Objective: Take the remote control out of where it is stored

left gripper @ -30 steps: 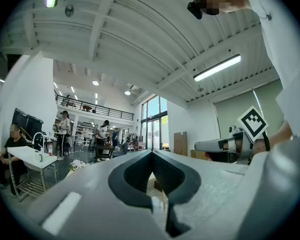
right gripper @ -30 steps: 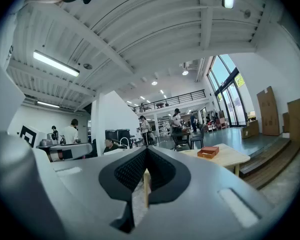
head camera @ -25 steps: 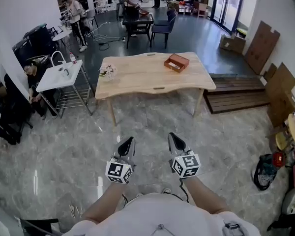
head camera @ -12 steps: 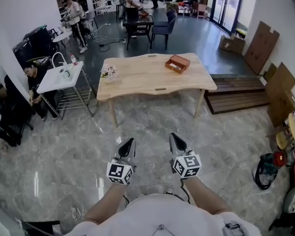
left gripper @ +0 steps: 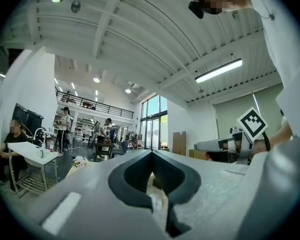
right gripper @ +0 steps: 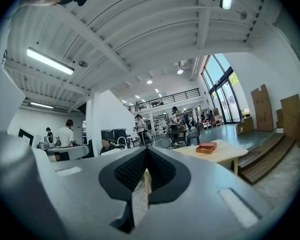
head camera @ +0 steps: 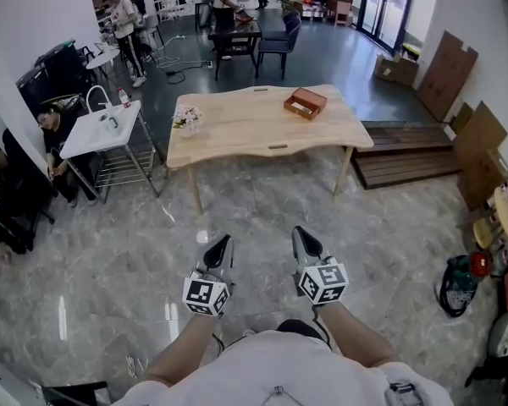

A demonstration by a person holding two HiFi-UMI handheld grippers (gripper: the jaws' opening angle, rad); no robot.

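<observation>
Left claw [head camera: 219, 242]: your jaws are together, tip to tip, with nothing between them. It points level toward the desk.
Right claw [head camera: 302, 233]: closed the same way and empty. You hold it beside the left one, apart from it and roughly parallel.
Cubes [head camera: 205, 294]: one marker cube sits on each claw, just ahead of your hands.
Floor [head camera: 110, 252]: glossy grey marble lies under both claws and runs between you and the desk.
Desk [head camera: 254, 129]: light wood with a wavy edge, well ahead of you. Neither claw touches it.
Box [head camera: 305, 104]: brown-orange and shallow, on the desk's right part near the far edge.
Remote: you cannot make it out from here. It may lie in the box, which is too small in every view to show its inside.
Flowers [head camera: 186, 121]: a small white bunch at the desk's left end.
Sink stand [head camera: 102, 134]: white, on the floor left of the desk, with a seated person [head camera: 51, 134] just beside it.
Platform [head camera: 406, 155]: dark wooden steps just beside the desk's right end.
Cardboard [head camera: 444, 74]: flat sheets lean on the right wall.
Dark table [head camera: 237, 36]: beyond the desk, with a chair [head camera: 279, 45] beside it.
</observation>
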